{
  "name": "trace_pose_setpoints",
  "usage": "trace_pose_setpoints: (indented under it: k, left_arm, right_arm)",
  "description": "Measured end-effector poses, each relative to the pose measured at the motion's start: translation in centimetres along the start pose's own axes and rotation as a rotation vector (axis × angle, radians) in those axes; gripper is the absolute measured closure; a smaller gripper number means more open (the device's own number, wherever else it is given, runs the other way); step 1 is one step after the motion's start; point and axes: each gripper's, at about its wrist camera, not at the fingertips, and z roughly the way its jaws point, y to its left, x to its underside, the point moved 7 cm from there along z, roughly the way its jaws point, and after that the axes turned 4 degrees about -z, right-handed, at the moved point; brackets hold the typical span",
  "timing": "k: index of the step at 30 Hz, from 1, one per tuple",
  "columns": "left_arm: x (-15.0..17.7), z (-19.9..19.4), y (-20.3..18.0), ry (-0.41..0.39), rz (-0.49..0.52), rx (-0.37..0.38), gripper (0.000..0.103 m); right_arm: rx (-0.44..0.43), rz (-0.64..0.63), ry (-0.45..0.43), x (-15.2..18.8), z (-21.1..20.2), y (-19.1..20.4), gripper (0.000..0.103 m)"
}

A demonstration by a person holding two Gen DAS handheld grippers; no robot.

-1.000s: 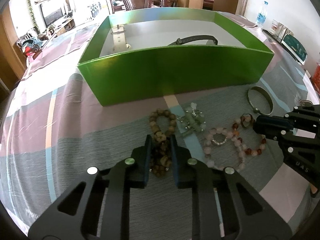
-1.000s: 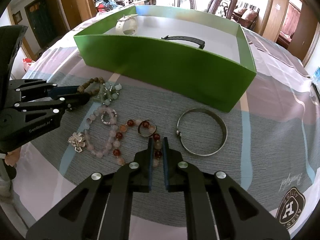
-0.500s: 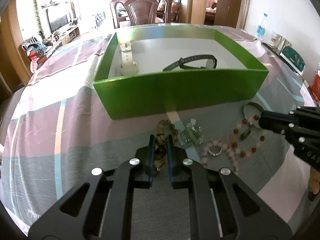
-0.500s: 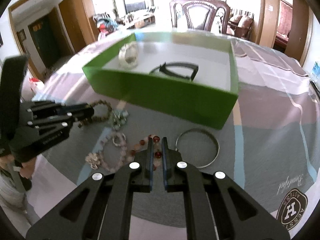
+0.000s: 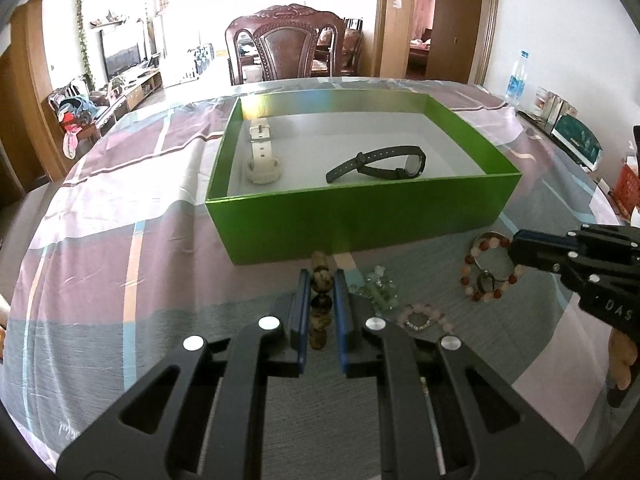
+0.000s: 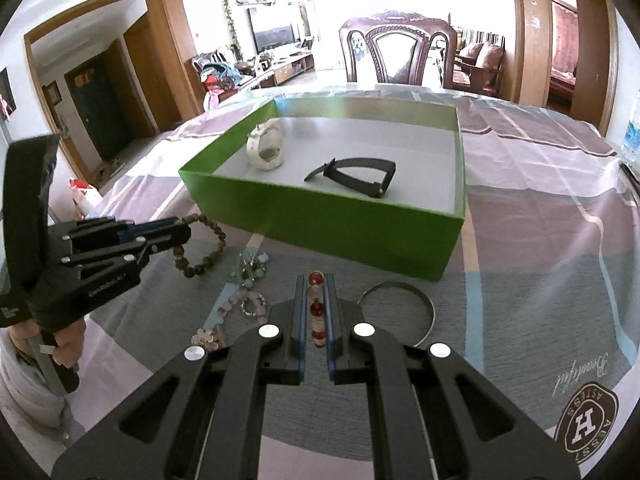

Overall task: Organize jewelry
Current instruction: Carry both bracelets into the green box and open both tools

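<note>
Both grippers loaded. Left gripper (image 5: 322, 280) is clamped narrow on the brown bracelet (image 6: 204, 250), which hangs clear of the cloth (image 5: 120, 280). Right gripper (image 6: 315, 284) pinches the red-and-white bracelet (image 5: 490, 266) likewise. Box (image 5: 360, 216) lies straight ahead of both, long side facing them, with two watches (image 5: 380, 166) inside. Judgement: carry forward over the near wall; neither hand is clearly nearer.
</note>
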Motion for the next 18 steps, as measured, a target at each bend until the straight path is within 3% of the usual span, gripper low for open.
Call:
trace_pose_setpoints:
  k: [11, 18]
  left_arm:
    - [-2.7, -4.1, 0.6, -0.031, -0.047, 0.08, 0.091]
    - [-6.2, -5.7, 1.3, -0.068, -0.026, 0.031, 0.091]
  right_arm:
    - [-0.026, 0.027, -0.029, -1.8, -2.0, 0.8, 0.095]
    - [0.021, -0.056, -0.062, -5.7, -3.9, 1.9, 0.095]
